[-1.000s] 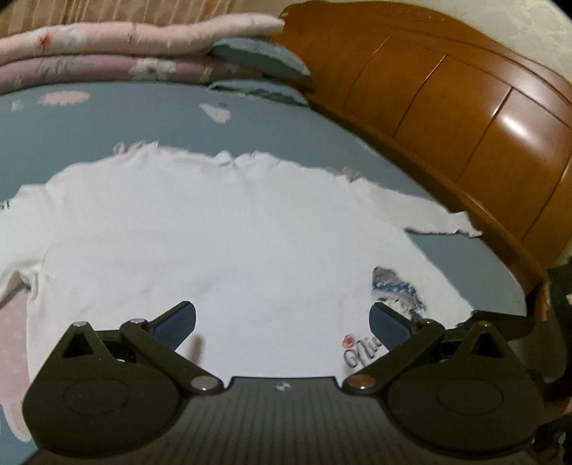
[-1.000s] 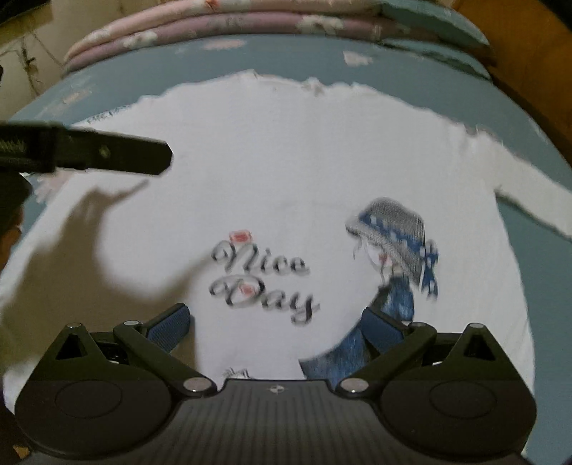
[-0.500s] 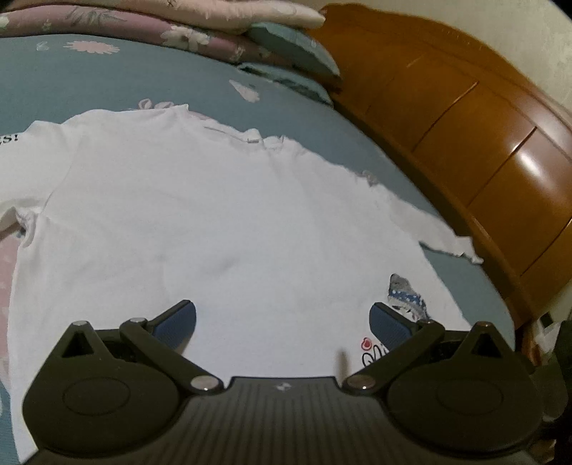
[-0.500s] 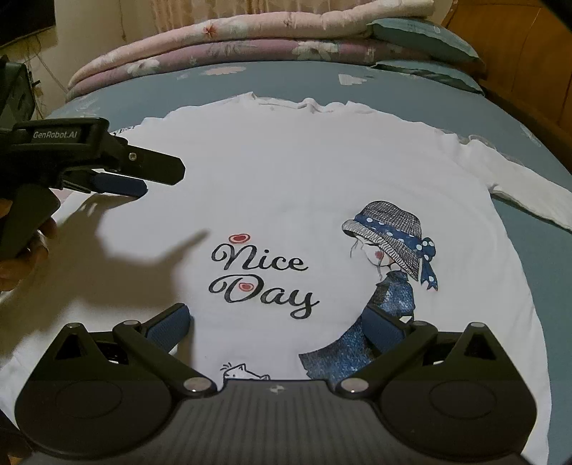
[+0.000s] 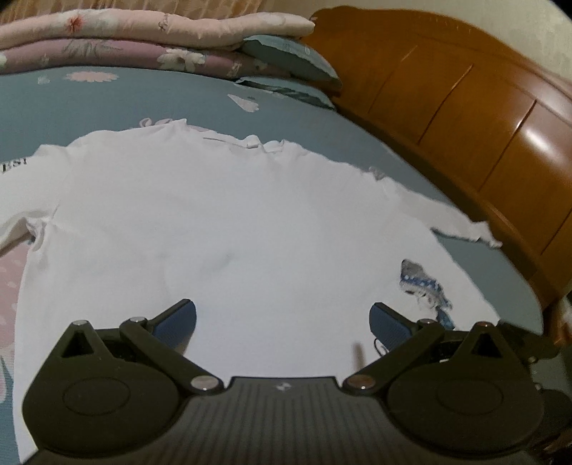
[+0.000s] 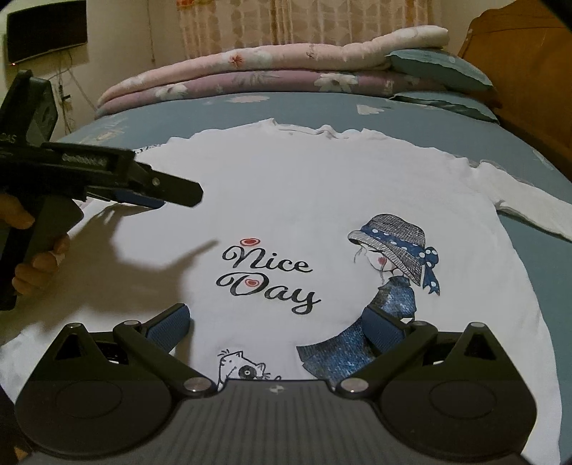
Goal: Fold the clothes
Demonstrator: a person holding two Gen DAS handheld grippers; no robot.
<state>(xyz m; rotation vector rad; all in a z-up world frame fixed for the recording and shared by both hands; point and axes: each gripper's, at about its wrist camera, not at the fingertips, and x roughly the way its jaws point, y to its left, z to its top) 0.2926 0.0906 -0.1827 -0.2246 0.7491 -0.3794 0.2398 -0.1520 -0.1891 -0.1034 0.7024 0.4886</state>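
Tilted upward since before, both open grippers hover over the white shirt (image 6: 321, 200); only the right view shows its print.

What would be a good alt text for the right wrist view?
A white long-sleeved shirt printed with "Nice Day" and a girl in a hat lies flat on a blue bed sheet. The open right claw hovers above its hem; the left claw is over its left side.

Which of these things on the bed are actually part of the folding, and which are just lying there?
Part of the job:
white shirt
left tongs
right tongs

Just lying about:
folded quilts
pillows
headboard
wall screen
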